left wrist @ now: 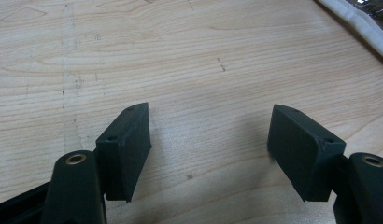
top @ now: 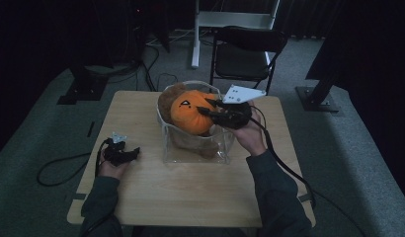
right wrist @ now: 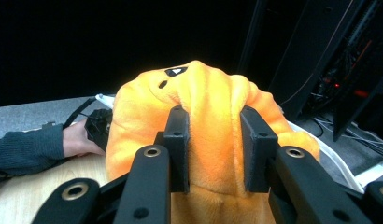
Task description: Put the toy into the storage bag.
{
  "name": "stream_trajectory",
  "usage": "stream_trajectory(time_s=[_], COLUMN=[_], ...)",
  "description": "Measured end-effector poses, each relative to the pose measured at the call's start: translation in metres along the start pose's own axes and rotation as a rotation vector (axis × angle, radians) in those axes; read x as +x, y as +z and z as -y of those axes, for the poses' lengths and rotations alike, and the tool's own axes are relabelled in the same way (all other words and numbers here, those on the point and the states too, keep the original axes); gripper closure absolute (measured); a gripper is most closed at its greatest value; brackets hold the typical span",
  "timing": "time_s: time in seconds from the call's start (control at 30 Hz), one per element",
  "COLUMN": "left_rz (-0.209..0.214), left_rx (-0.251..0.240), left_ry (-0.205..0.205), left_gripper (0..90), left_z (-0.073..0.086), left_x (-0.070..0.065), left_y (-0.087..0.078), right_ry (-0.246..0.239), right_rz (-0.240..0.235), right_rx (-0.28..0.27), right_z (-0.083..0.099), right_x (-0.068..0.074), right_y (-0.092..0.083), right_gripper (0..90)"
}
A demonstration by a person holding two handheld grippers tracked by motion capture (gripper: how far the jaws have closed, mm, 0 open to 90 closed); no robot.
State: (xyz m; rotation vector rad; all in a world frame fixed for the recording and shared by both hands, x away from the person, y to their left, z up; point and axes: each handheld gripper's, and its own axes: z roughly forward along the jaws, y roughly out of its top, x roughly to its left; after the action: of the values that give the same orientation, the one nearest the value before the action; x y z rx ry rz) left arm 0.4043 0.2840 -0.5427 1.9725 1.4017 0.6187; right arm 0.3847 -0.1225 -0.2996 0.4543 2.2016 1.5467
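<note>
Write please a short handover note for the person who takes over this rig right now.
Right gripper: shut on the orange plush pumpkin, pinching a fold of its fabric.
Left gripper: open, holding nothing, low over the wooden table at its left side.
Things: the pumpkin sits at the top of the clear bag, mid-table, above a brown plush toy that is also in the bag.
Done: the pumpkin is gripped.
Left: whether it goes in or comes out cannot be told; finish that move, perhaps steadying the bag with the left gripper.
</note>
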Motion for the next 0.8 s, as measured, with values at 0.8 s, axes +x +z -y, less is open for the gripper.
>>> stream_trajectory(time_s=[0.8], left_rz=[0.000], left_rx=[0.000], left_ry=[0.000], left_gripper=[30.6], left_z=[0.000], left_x=[0.000], left_y=[0.000], right_ry=[0.004], right_rz=[0.013], right_rx=[0.035], right_z=[0.014], right_x=[-0.001], right_y=[0.000], right_gripper=[68.0])
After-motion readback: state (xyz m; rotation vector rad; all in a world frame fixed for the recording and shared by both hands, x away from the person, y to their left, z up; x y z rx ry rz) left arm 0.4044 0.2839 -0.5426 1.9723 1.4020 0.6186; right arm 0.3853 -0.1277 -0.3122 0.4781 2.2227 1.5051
